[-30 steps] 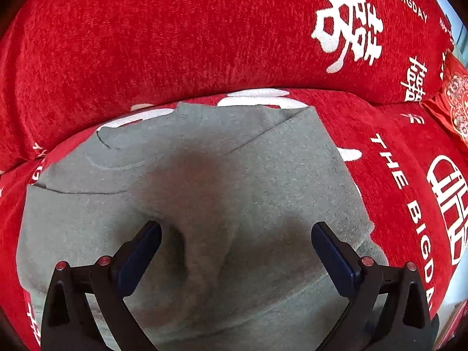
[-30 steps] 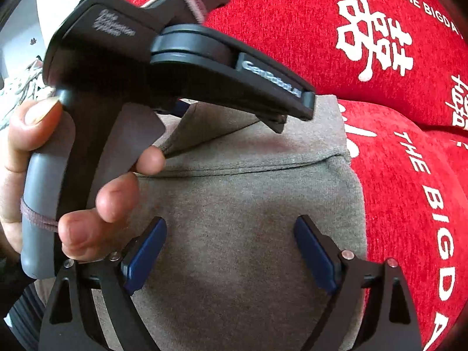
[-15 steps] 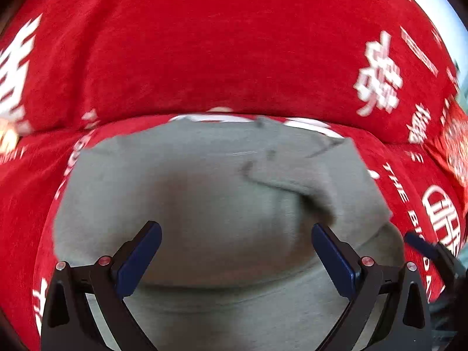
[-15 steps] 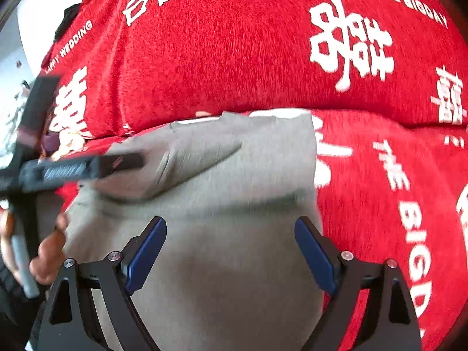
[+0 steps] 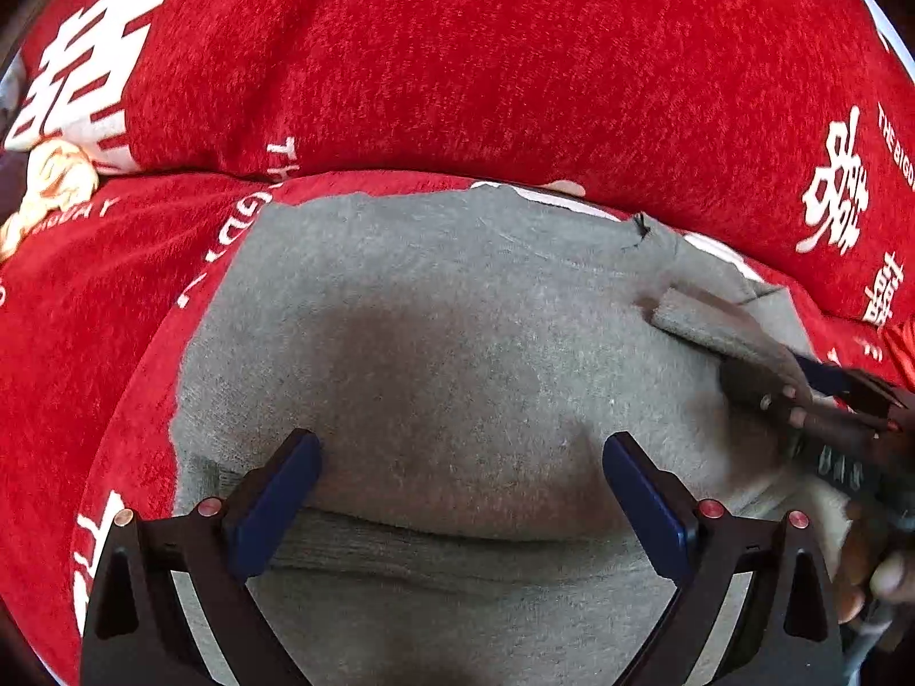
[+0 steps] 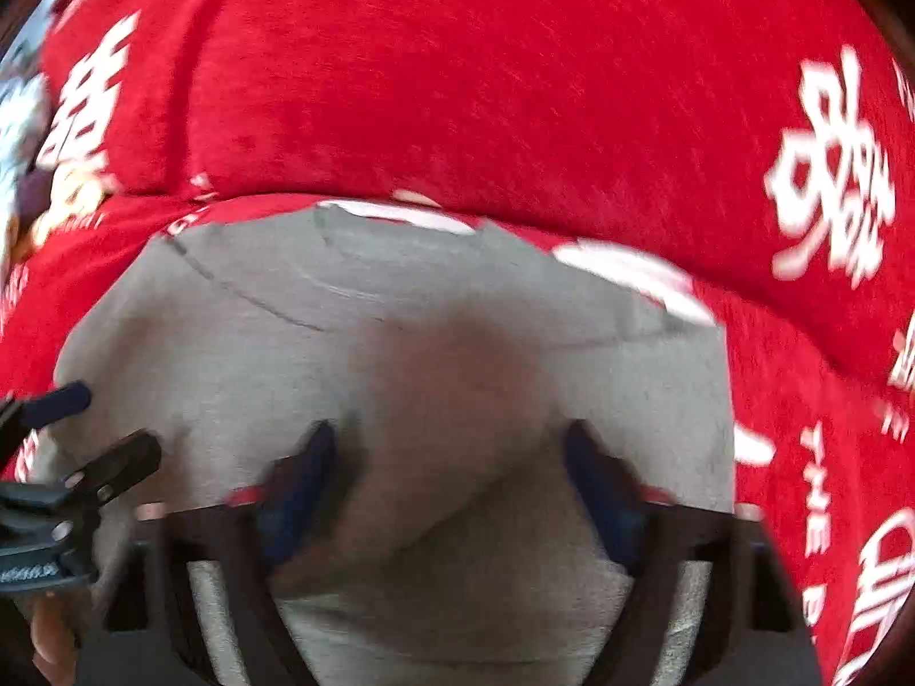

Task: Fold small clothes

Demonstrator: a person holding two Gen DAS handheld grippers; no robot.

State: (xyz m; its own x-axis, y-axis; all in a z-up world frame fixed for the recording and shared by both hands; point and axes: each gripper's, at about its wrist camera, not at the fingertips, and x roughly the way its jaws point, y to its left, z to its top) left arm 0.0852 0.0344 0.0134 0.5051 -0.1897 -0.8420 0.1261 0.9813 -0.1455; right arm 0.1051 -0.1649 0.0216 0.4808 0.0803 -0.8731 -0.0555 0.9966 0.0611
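The red plush sofa cover with white lettering fills my view from nine to three o'clock. The small grey knitted garment lies flat on it. I judge I'm mid-fold. My left gripper hangs wide open, empty. My right gripper has just been closing, grey cloth between its jaws; grip uncertain. Next: lift that edge across.

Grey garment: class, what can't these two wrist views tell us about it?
- Near hem of the grey garment: left wrist view, cut off by the bottom edge.
- Grip of the right hand-held gripper: jaws have just been closing with cloth between them; right wrist view, motion blur hides pad contact.
- Garment type: both views, folded over itself.
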